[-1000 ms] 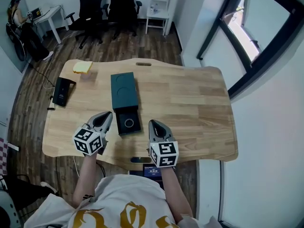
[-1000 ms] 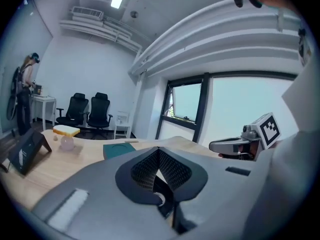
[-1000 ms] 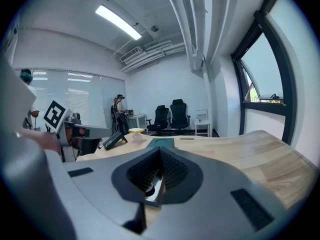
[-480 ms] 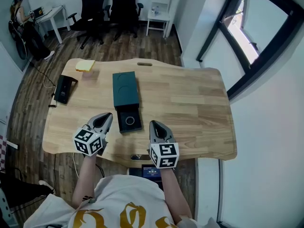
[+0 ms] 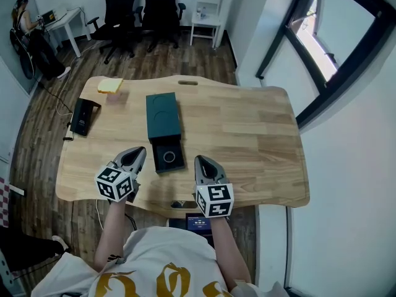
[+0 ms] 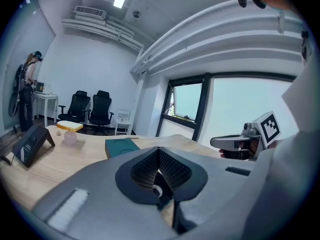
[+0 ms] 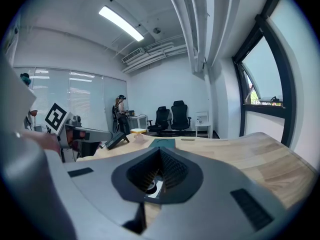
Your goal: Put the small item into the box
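Shut tight on nothing: left gripper (image 5: 138, 151) and right gripper (image 5: 202, 160), near the wooden table's (image 5: 260, 135) front edge. Between them, open black box (image 5: 176, 168) with pale ring (image 5: 168, 158) inside, dark green lid (image 5: 163, 116) just behind.

Both arms out front, grippers side by side with gap between, both toed in a bit.
Left gripper (image 5: 135, 153): jaws closed tip to tip, nothing between.
Right gripper (image 5: 203, 162): same deal, jaws together, empty.
Marker cube (image 5: 114, 184) on left and marker cube (image 5: 214, 200) on right sit at rear end, nearest person.
Left forearm (image 5: 113, 231) and right forearm (image 5: 224, 247) bare, reaching forward from torso.
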